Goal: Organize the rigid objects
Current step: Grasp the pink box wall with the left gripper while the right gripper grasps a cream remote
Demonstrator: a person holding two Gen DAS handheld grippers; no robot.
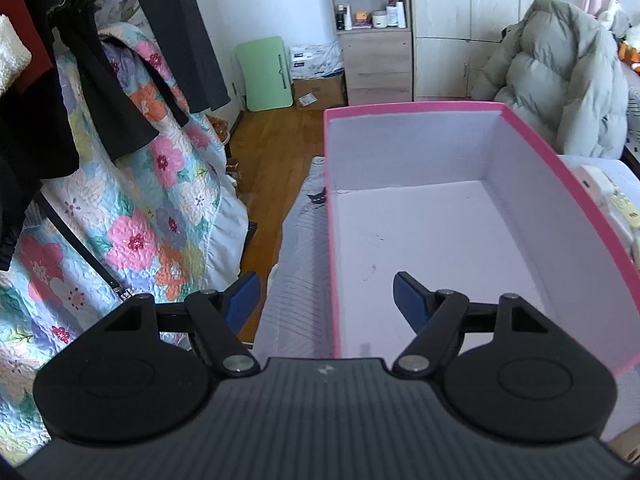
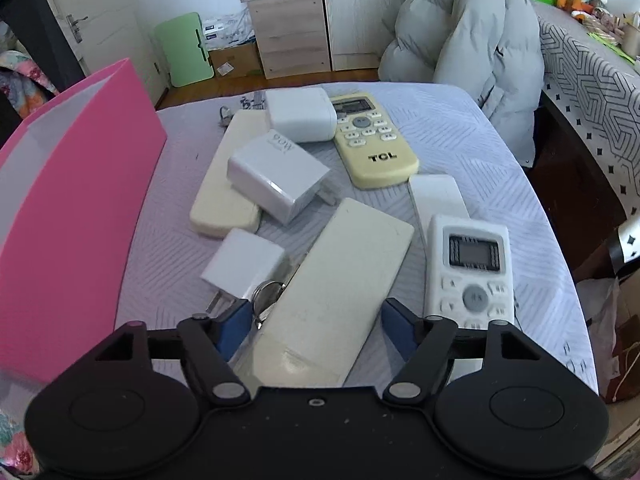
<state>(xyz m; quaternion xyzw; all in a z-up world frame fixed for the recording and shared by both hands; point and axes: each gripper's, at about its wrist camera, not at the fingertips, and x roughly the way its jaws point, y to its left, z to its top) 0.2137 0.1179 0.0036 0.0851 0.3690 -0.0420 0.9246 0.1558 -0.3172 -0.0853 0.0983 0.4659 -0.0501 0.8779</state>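
An empty pink box (image 1: 560,168) with a white inside fills the left wrist view. My left gripper (image 1: 325,284) is open and straddles its near left wall, one finger outside and one inside, neither touching it. In the right wrist view the pink box (image 2: 80,200) stands at the left. My right gripper (image 2: 317,306) is open over a face-down cream remote (image 2: 340,276), which lies between the fingers on the cloth. Around it lie a white remote with a screen (image 2: 468,272), a yellow TCL remote (image 2: 372,140), another cream remote (image 2: 224,196), three white chargers (image 2: 276,176) and a metal ring (image 2: 270,294).
The objects lie on a pale patterned cloth (image 2: 460,132). A grey puffer jacket (image 2: 472,32) hangs behind the surface. A floral quilt (image 1: 132,208) and dark clothes hang at the left, above the wooden floor (image 1: 272,140). A patterned cloth covers a table (image 2: 592,80) at the right.
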